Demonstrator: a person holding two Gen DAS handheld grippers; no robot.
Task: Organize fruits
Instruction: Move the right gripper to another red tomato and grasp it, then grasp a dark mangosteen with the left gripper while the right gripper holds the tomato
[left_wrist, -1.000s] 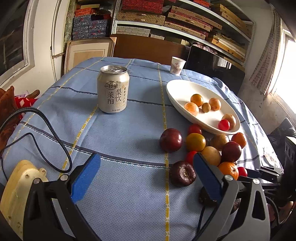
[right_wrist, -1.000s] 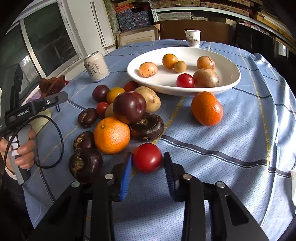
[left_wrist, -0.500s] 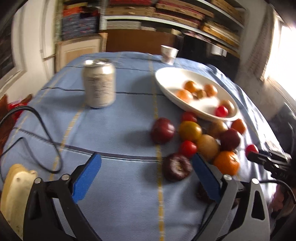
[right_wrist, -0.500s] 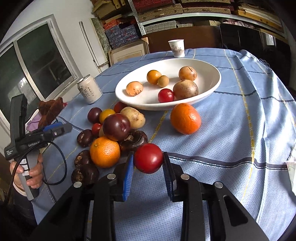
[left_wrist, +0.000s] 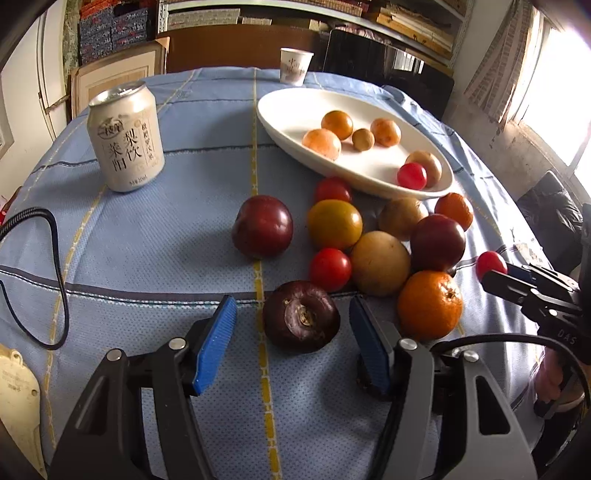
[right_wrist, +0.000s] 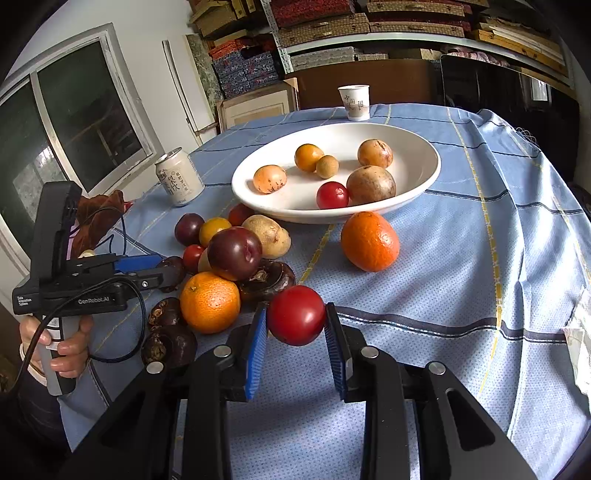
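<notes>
While my right gripper pinches a red tomato short of the white bowl, my left gripper's jaws are closing around a dark fruit nearer than that bowl, not yet touching. I should centre it between both pads before squeezing, or it may roll.

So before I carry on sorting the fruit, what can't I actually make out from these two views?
- Left wrist view: a dark fruit is mostly hidden behind the left claw's right finger; its kind is unclear.
- Left wrist view: the cream object is cut off by the left edge.
- Right wrist view: small print on the paper cup is too small to read.
</notes>
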